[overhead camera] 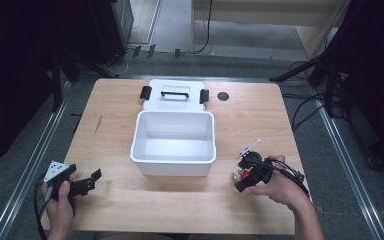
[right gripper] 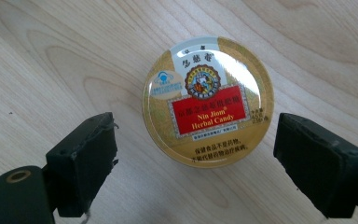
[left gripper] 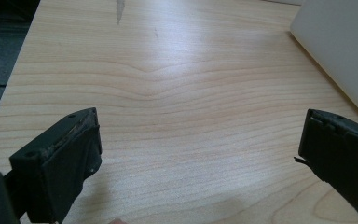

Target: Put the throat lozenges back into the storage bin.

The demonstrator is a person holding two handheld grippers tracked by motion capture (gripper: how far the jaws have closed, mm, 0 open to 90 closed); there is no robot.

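The right gripper (right gripper: 193,158) is hovering, fingers apart, over the candy tin (right gripper: 208,101), at four o'clock from the white box (overhead camera: 173,142); the left gripper (left gripper: 200,158) is gaping above the table (left gripper: 168,93).

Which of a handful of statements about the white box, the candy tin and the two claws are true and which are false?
1. The white box is open, its lid lying back behind it. True.
2. The Nin Jiom herbal candy tin is inside the box. False: it sits on the wooden table, right of the box.
3. The right claw is open, a jaw on each side of the tin. True.
4. The left claw is shut on the box's rim. False: it is open over bare table, holding nothing.
5. The tin's label has a red panel. True.
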